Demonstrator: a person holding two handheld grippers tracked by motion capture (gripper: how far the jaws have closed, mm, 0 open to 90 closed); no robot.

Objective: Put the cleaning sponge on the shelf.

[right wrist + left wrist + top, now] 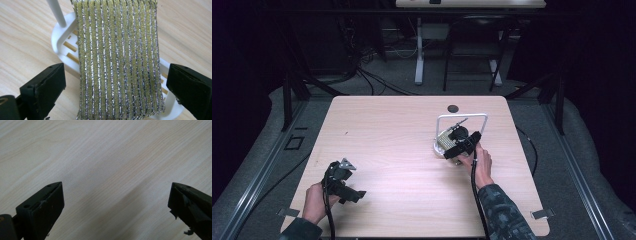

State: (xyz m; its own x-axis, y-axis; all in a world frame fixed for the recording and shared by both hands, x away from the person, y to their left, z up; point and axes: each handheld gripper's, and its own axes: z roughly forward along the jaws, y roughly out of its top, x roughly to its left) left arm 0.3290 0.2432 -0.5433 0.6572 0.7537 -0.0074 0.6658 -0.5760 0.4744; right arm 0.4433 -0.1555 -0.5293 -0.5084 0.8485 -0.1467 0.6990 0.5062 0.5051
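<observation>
Pale wood bench (pixel 412 150): right gripper (pixel 116 82) jaws spread wide either side of a green-silver scouring pad (pixel 117 57) on its white rack (pixel 62 42), ungripped; left gripper (pixel 116 205) wide open, empty, well apart.

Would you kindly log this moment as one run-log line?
right gripper: open, jaws either side of yellow-silver scrubbing sponge on white rack | left gripper: open, over bare table

Pale wood-grain counter (pixel 402 150). White rack (pixel 439 146) stands right of centre toward the far edge, holding a yellow-green scrubbing pad (pixel 117 57). Small dark disc (pixel 453 108) near the far edge.
</observation>
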